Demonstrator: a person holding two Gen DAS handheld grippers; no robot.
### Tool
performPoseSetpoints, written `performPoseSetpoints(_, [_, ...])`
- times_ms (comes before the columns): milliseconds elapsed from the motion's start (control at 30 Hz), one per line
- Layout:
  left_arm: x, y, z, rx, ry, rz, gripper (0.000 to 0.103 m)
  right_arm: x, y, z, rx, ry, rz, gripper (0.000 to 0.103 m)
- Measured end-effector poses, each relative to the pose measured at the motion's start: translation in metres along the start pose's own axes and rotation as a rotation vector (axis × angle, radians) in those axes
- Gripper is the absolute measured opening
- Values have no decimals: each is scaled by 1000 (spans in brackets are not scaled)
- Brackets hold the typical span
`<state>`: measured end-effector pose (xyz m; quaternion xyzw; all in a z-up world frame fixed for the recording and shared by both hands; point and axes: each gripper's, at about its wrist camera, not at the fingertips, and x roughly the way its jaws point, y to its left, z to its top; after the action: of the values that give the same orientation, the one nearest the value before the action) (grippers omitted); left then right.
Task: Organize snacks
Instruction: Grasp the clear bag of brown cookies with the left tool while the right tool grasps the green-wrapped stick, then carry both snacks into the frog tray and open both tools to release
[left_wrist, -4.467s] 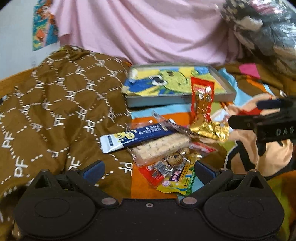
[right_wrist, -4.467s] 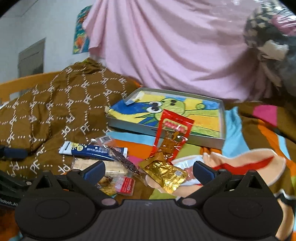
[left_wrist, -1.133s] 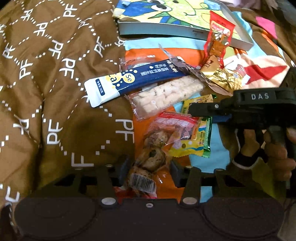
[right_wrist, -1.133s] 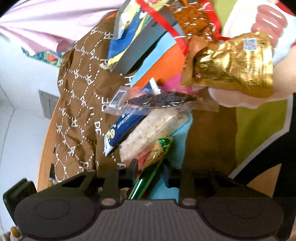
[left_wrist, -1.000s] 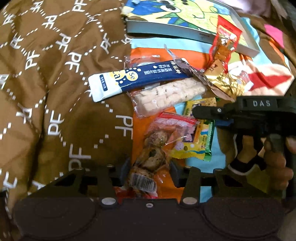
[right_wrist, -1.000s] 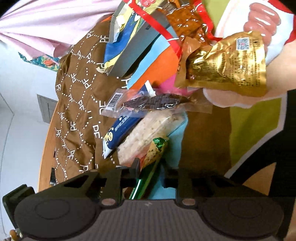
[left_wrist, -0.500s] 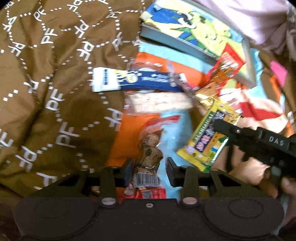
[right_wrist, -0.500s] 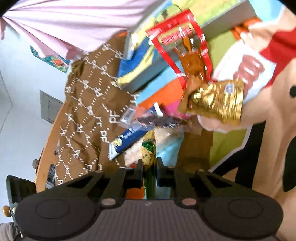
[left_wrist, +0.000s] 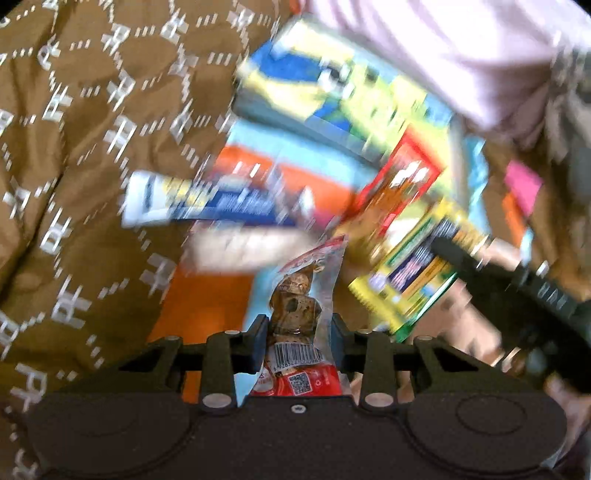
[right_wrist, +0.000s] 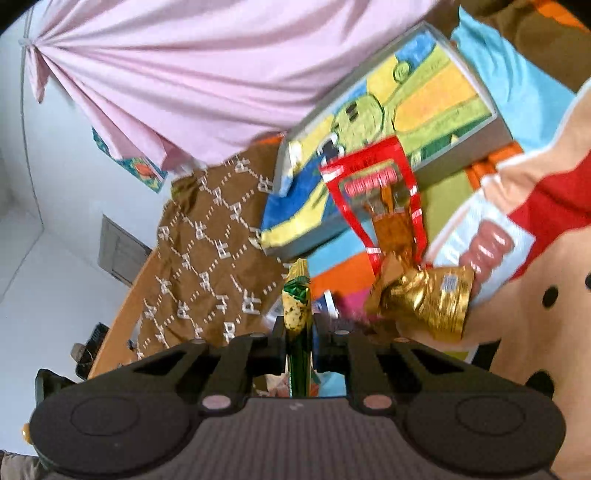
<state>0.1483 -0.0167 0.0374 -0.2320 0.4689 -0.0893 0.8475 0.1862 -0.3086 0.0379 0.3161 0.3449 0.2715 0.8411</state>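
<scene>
- The left gripper (left_wrist: 297, 326) has its jaws drawn narrow on a clear snack packet (left_wrist: 301, 295) of brown lumps; the packet stands up between them, barcode end toward the camera.
- The right gripper (right_wrist: 298, 325) has its jaws pinched tight on the edge of a green and yellow snack packet (right_wrist: 297, 306), which rises straight ahead of them.
- Past the left jaws, blurred, lie a blue and white bar (left_wrist: 199, 203) and a pale biscuit pack (left_wrist: 236, 247) on the bed's bright blanket (left_wrist: 207, 295); a brown quilt (left_wrist: 85, 155) lies to their left.
- Ahead of the right jaws and to their right lie a gold pouch (right_wrist: 428, 295) and a red packet (right_wrist: 380, 192), the red one leaning against a cartoon-printed tray (right_wrist: 461, 147).
- A second ago both packets lay on the blanket with the jaws wider around them; both are now lifted clear.
</scene>
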Motion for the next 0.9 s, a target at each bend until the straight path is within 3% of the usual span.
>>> performPoseSetpoints(167, [-6,-32,34,12,-142,-54,36,-14,-10,20,38,-111,67,14])
performPoseSetpoints(567, [48,-92,113,33,-359,-85,37,-24,-41,85,6,-428,48,14])
performPoseSetpoints(700, [78,-102,137,28,-380,-75,37,-17,-58,101,12,-473,19,14])
performPoseSetpoints(900, [124,-111,152,41,-364,-52,37,8,-77,117,22,-467,-24,15])
